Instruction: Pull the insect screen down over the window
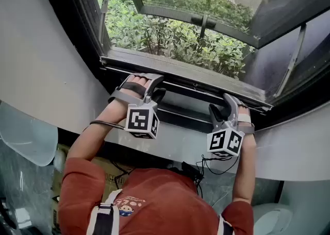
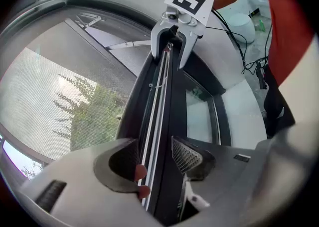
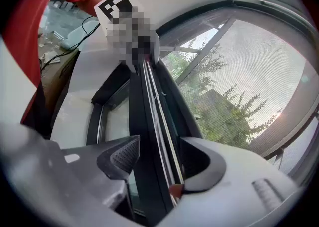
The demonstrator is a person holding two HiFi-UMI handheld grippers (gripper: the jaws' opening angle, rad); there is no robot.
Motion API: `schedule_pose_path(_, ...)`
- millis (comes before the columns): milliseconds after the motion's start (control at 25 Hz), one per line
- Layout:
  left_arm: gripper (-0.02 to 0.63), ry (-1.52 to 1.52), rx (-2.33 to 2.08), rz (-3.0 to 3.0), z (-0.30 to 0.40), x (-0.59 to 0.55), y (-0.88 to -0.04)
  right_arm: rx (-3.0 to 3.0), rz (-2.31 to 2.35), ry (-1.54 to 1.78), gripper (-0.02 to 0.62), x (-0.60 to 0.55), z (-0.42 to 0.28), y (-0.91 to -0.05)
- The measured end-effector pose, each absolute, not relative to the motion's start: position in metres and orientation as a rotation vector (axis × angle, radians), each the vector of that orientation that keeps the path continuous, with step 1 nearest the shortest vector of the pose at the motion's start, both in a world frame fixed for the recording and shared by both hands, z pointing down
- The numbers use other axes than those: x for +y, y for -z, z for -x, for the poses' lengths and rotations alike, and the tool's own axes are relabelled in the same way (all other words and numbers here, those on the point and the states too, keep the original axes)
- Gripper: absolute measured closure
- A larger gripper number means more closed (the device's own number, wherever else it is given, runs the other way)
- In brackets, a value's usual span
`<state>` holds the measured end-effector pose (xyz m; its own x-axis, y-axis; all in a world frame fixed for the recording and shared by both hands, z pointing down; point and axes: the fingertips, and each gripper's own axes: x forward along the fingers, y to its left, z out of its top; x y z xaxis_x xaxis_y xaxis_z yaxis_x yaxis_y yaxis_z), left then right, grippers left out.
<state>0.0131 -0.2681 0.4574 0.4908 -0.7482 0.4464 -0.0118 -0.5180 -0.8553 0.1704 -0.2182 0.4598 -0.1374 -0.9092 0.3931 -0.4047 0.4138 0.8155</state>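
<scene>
Little left, by judgement: found screen bar (image 1: 192,88) low near sill (image 1: 175,144), gripped in jaws of left gripper (image 2: 154,157) and right gripper (image 3: 159,159); final seating outstanding.

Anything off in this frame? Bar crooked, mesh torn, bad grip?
Nothing stands out. The left tongs and right tongs each clamp the screen bar squarely, and it runs straight between them. The mesh shows no tear or sag in the parts visible.
</scene>
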Motion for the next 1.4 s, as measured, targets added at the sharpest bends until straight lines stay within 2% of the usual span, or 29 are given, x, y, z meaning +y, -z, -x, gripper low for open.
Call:
schedule_pose_path(600, 0.41, 1.112, 0.625, 1.936, -0.014, -0.266, -0.483, -1.776, -1.164, 0.635, 0.333, -0.216, -0.17, -0.484)
schedule_pose_path(1400, 0.41, 1.021, 0.682, 1.961, -0.017, -0.274, -0.475, -1.722, -1.214, 0.701, 0.333, -0.223, -0.172, -0.48)
